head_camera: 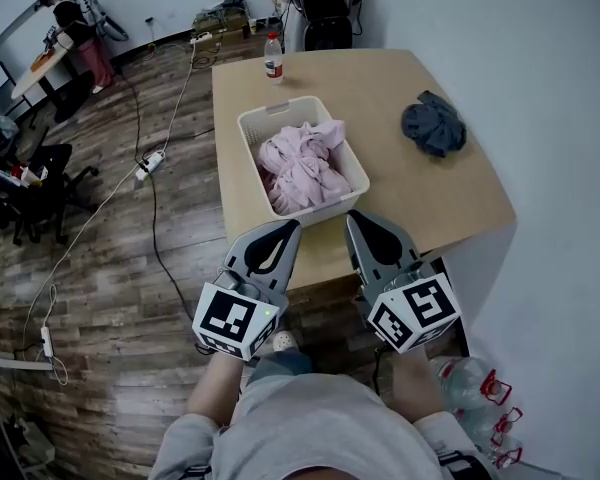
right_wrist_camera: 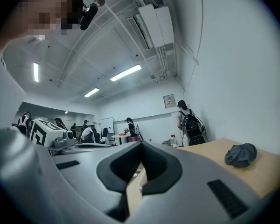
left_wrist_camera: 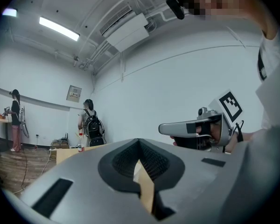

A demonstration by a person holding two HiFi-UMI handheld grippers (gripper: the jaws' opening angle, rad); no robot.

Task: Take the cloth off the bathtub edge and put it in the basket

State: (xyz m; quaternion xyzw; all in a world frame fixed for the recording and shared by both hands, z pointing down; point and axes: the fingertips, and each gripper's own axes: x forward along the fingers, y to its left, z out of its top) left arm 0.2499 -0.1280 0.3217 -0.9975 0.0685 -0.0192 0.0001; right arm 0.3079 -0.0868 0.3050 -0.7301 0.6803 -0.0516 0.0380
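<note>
A white basket (head_camera: 248, 128) stands on the wooden table (head_camera: 380, 78), and a crumpled pink cloth (head_camera: 302, 163) lies in it. To the right of the basket, a dark grey cloth (head_camera: 433, 125) rests bunched on the tabletop; the right gripper view also shows this grey cloth (right_wrist_camera: 240, 154). My left gripper (head_camera: 288, 226) is shut and empty just short of the basket's near wall. My right gripper (head_camera: 353, 216) is beside it over the table's near edge, also shut with nothing in it. Both point toward the basket. No bathtub is in view.
A water bottle (head_camera: 273, 58) stands at the table's far edge. Cables and a power strip (head_camera: 150, 163) run over the wooden floor at left. Plastic water jugs (head_camera: 470, 383) sit by my right side near the white wall. People stand at the back of the room.
</note>
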